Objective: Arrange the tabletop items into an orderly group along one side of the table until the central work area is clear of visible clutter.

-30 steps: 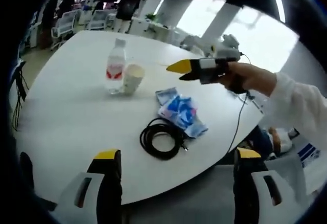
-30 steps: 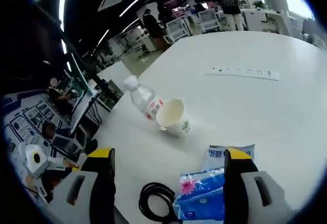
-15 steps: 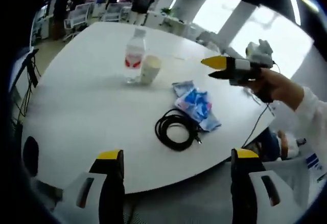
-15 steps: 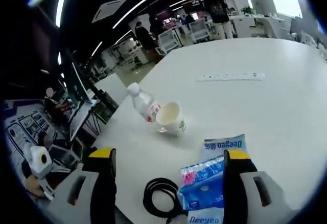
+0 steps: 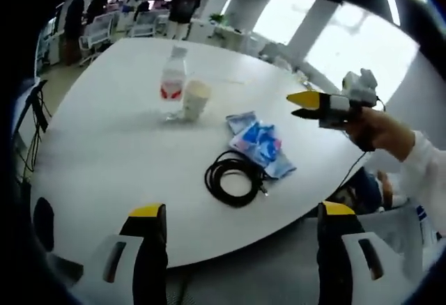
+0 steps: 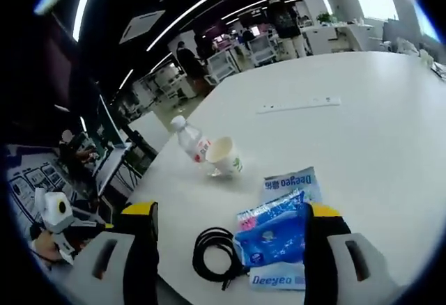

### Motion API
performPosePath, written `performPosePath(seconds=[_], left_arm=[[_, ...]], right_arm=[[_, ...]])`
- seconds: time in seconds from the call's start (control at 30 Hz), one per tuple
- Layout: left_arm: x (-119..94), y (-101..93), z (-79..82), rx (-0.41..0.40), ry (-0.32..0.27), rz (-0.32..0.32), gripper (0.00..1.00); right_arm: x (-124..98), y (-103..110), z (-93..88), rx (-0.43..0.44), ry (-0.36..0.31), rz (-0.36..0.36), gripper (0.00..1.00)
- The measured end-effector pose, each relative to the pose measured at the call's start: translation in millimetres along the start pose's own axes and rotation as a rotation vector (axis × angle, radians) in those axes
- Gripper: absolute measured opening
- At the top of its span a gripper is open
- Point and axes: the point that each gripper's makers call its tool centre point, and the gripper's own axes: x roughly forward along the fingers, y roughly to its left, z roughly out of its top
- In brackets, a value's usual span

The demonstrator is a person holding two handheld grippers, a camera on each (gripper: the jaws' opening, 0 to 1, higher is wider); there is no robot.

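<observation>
On the white table (image 5: 104, 152) a water bottle (image 5: 171, 85) with a red label stands upright, and a paper cup (image 5: 195, 99) touches its right side. Nearer lie blue tissue packs (image 5: 261, 145) and a coiled black cable (image 5: 230, 177). My left gripper (image 5: 242, 211) is open at the table's near edge, holding nothing. My right gripper (image 5: 310, 105), held by a hand in a white sleeve, hovers just right of the tissue packs. In the right gripper view that gripper (image 6: 230, 211) is open over the cable (image 6: 212, 253) and the tissue packs (image 6: 275, 232), with the bottle (image 6: 189, 140) and cup (image 6: 223, 157) beyond.
A white power strip (image 6: 298, 104) lies farther across the table. A thin dark cord (image 5: 346, 173) hangs past the table's right edge. Office chairs, desks and standing people (image 6: 279, 16) fill the background beyond the far edge.
Both views have shifted. The right gripper has drawn back from above the tissue packs toward the table's right edge. The items on the table lie where they were.
</observation>
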Motion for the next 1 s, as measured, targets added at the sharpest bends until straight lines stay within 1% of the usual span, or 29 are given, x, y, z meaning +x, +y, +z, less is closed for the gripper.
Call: performPosePath(seconds=[0.1,0.13,0.17,0.2,0.23,0.27,0.33,0.4,0.47,0.57,0.67,0.7,0.77,0.83,0.93,1.0], left_arm=[[-2.7,-6.2,4.4,-0.006,-0.026,-0.023,0.86],[-2.1,-7.1,3.4,-0.004,-0.025,-0.022,0.86],[-0.8,-7.7,1.2,0.01,-0.013,-0.024,0.86],[-0.3,-8.5,-2.2,0.04,0.011,-0.031,0.86],[2.4,-6.0,-3.3,0.065,0.028,-0.03,0.85],[2.8,-5.2,-2.4,0.076,0.027,-0.024,0.85],[2.4,-5.5,2.7,0.096,0.014,-0.019,0.85],[0.8,-6.0,7.2,0.096,0.013,-0.018,0.85],[-2.0,-6.3,15.2,0.105,0.013,-0.017,0.85],[-3.9,-1.5,31.9,0.129,0.002,0.005,0.85],[-1.8,1.0,43.1,0.122,-0.01,0.011,0.85],[-1.0,0.7,44.6,0.117,-0.009,0.012,0.84],[1.1,-0.9,46.6,0.111,-0.002,0.015,0.84],[3.3,-3.1,47.9,0.128,0.001,0.013,0.84],[8.1,-1.0,45.4,0.127,0.017,0.01,0.84],[10.2,1.6,43.0,0.111,0.027,0.011,0.83]], right_arm=[[-8.6,-2.8,-6.4,0.003,-0.001,0.012,0.85],[-13.9,-4.4,-9.6,0.007,-0.001,0.01,0.85],[-17.1,-4.6,-11.4,0.009,0.001,0.016,0.85],[-19.3,-3.9,-12.7,0.002,0.004,0.029,0.85],[-21.9,-5.5,-14.7,-0.019,0.014,0.04,0.85],[-23.0,-9.4,-15.6,-0.035,0.024,0.04,0.85],[-28.6,-14.6,-16.2,-0.046,0.025,0.038,0.84],[-32.8,-21.1,-12.6,-0.025,0.019,0.054,0.84],[-37.8,-26.5,-9.4,-0.029,0.014,0.059,0.84],[-41.4,-34.3,-7.1,-0.038,0.01,0.065,0.84],[-44.2,-43.7,-5.7,-0.026,0.001,0.063,0.84],[-46.4,-46.9,-5.9,-0.014,-0.002,0.059,0.84],[-49.3,-49.8,-6.1,-0.009,-0.005,0.058,0.84],[-51.4,-53.6,-6.6,-0.003,-0.012,0.057,0.83],[-52.1,-58.2,-9.5,0.014,-0.02,0.054,0.83],[-52.7,-58.9,-13.7,0.021,-0.019,0.054,0.82]])
